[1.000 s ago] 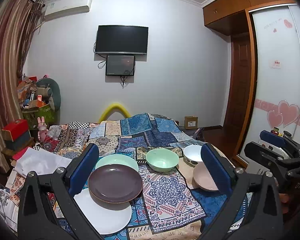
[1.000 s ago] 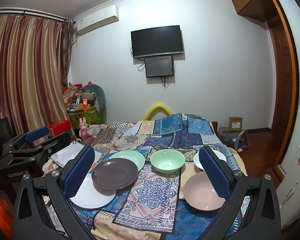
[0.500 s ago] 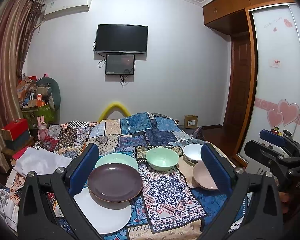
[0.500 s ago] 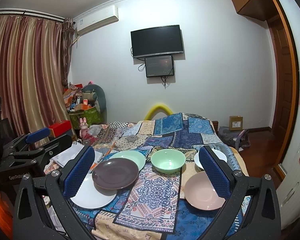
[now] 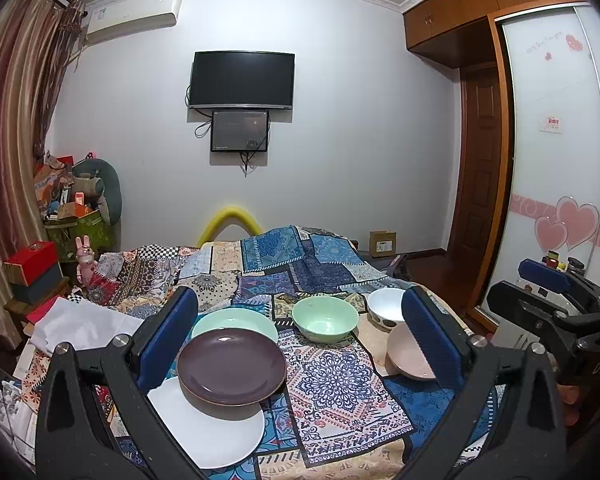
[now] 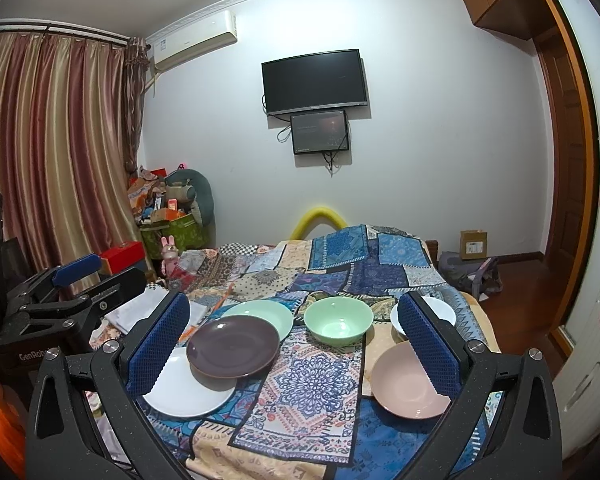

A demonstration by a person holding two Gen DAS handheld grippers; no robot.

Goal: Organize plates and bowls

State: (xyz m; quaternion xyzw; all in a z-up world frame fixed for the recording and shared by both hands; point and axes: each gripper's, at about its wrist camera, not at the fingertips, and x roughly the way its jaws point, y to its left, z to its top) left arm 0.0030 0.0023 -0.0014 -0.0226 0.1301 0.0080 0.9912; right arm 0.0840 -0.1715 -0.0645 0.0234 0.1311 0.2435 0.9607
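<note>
On a surface draped in patchwork cloth [image 5: 340,384], a brown plate [image 5: 232,372] overlaps a white plate [image 5: 212,432] and a pale green plate [image 5: 236,320]. To their right stand a green bowl [image 5: 325,322], a white bowl [image 5: 386,308] and a pink bowl [image 5: 406,358]. My left gripper [image 5: 298,298] hovers open, short of the dishes, holding nothing. My right gripper [image 6: 293,300] is open too and frames the brown plate [image 6: 233,346], green bowl [image 6: 338,320] and pink bowl [image 6: 408,384]. Each gripper shows at the edge of the other's view: the right gripper [image 5: 548,292] and the left gripper [image 6: 76,280].
A white folded cloth [image 5: 84,324] lies left of the plates, with red boxes [image 5: 32,264] and a cluttered green bin [image 5: 80,228] beyond. A wardrobe with a sliding door [image 5: 552,200] stands on the right. A cardboard box [image 5: 383,243] sits on the far floor.
</note>
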